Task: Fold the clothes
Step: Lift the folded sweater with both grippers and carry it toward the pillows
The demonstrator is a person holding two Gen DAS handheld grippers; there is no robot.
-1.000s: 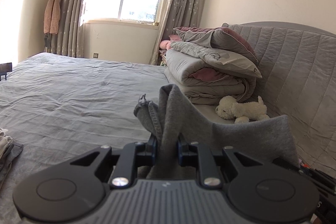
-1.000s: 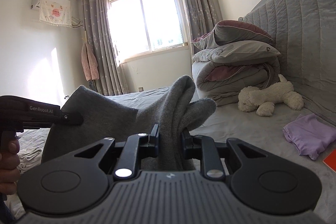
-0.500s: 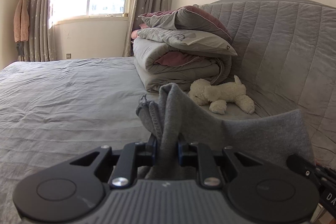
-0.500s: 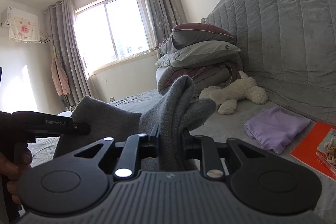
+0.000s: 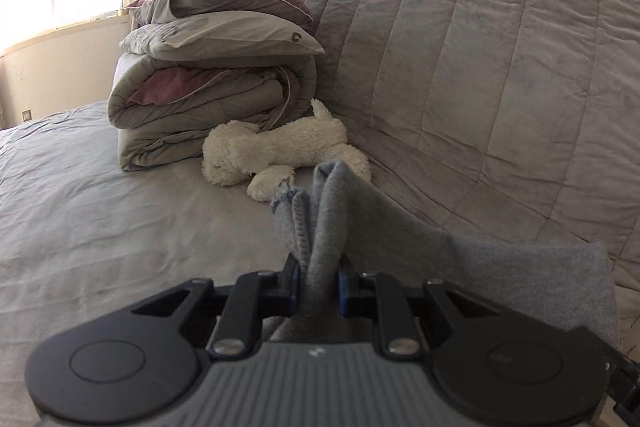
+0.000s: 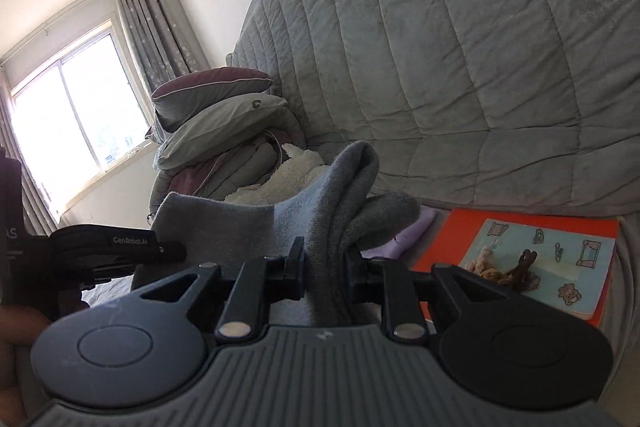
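left gripper (image 5: 318,281) clamped on bunched corner of grey garment (image 5: 500,267) | right gripper (image 6: 326,273) clamped on opposite corner, cloth held taut between, lifted off bed (image 5: 100,219) | both swung from window side toward quilted headboard (image 5: 480,67), stuffed toy (image 5: 280,151) now nearer | judged: garment being carried for laying-down, fold unfinished

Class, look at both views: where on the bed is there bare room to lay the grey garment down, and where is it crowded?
Free: the sheet left of the plush toy, before the folded quilts. Crowded: by the headboard, with purple cloth and book.
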